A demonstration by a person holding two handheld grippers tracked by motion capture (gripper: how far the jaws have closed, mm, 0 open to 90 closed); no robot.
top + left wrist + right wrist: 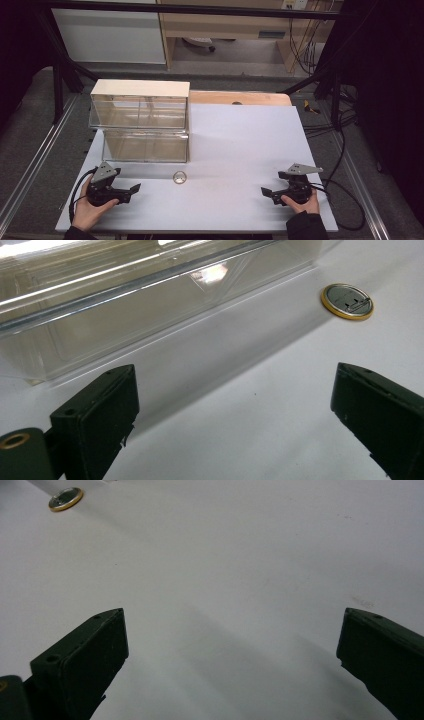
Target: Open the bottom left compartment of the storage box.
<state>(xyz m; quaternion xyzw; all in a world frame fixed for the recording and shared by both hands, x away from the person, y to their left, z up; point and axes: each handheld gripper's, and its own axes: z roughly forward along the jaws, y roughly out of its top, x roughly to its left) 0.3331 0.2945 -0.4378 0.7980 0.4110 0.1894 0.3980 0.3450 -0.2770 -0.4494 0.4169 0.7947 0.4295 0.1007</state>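
Observation:
A small round badge [179,177] with a gold rim and silvery face lies flat on the white table, just in front of the clear drawer unit [140,122]. It appears at the upper right in the left gripper view as the badge [347,301] and at the top left in the right gripper view as the badge [65,499]. My left gripper [131,190] rests near the front left of the table, open and holding nothing, its jaws wide apart. Near the front right my right gripper [267,192] is open too, with bare table between its jaws.
The clear plastic drawer unit [125,300] has a pale wooden top and stands at the table's back left. The white table [240,145] ends close behind both hands. Black cables trail off the right side, and dark frame posts stand around the table.

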